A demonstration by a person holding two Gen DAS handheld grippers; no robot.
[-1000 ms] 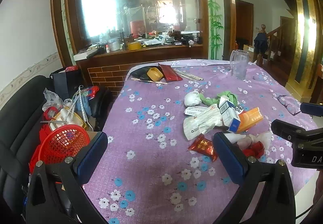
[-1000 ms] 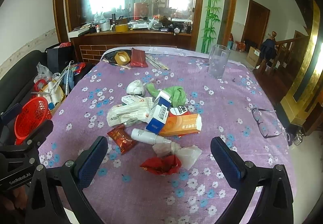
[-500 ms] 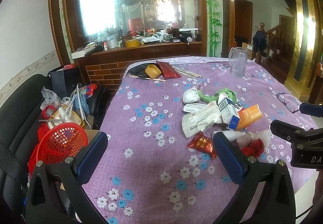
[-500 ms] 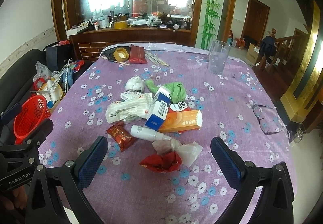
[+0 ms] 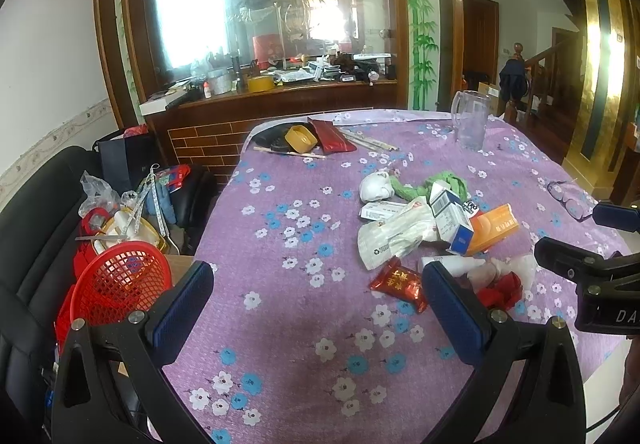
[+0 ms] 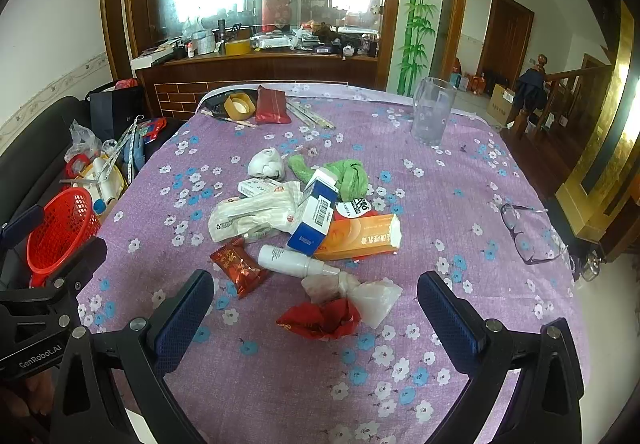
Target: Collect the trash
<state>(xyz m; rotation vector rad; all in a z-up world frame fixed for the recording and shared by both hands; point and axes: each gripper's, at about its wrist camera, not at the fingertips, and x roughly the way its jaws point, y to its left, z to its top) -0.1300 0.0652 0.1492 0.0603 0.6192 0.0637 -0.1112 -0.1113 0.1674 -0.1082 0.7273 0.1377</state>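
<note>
Right wrist view alone, white bottle (image 6: 294, 262) unhidden, both tools spread

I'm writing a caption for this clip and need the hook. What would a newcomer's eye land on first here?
First, the heap of trash mid-table on the purple flowered tablecloth: an orange box, a blue and white carton, a green cloth and a crumpled red wrapper nearest the open right tongs. Next, the red basket off the table's left edge, by the open left tongs.
</note>
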